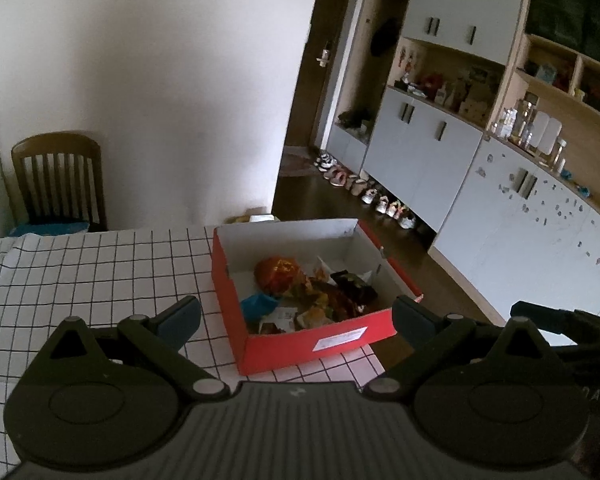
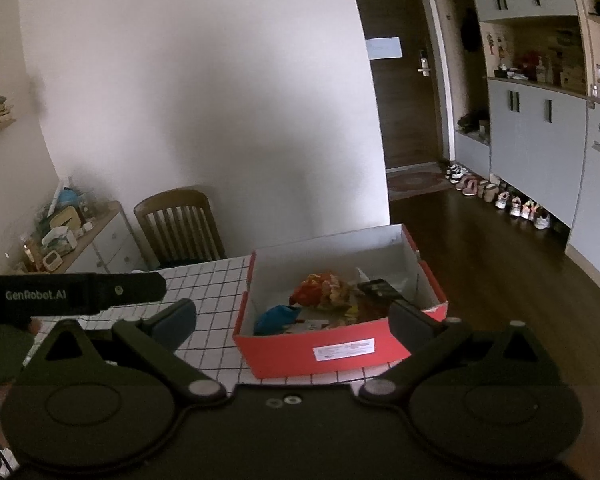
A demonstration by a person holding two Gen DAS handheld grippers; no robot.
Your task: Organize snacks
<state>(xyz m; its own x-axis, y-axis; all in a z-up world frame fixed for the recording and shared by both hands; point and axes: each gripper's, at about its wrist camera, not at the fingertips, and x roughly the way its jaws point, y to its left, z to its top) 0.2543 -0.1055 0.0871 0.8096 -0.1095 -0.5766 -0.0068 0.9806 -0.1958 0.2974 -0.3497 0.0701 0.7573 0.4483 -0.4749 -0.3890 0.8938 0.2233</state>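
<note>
Black plastic fingers of the left gripper [image 1: 296,318] are standing wide apart and holding nothing, hovering above the table's near right corner. The right gripper [image 2: 292,320] is likewise spread wide and empty, just beside the left one.

Between both sets of fingers, the red cardboard shoe box with a white interior [image 1: 260,344] [image 2: 284,354] is sitting at the right edge of the table covered in a white cloth with a black grid pattern [image 1: 100,272] [image 2: 212,280]. A white label is showing on the box's near wall.

Inside the box, the assorted snack packets [image 1: 316,300] [image 2: 336,300] are lying in a loose pile: a round orange-red packet [image 1: 278,272], a blue packet [image 1: 260,305] [image 2: 278,318] at the near left corner, and a dark packet [image 1: 354,284] toward the right wall.

Beyond the table's far edge, a brown wooden slat-back chair [image 1: 58,176] [image 2: 178,224] is standing against the white wall. Farther right, a row of shoes [image 1: 364,192] [image 2: 500,196] is lining the dark wooden floor below grey cabinets [image 1: 420,152].
</note>
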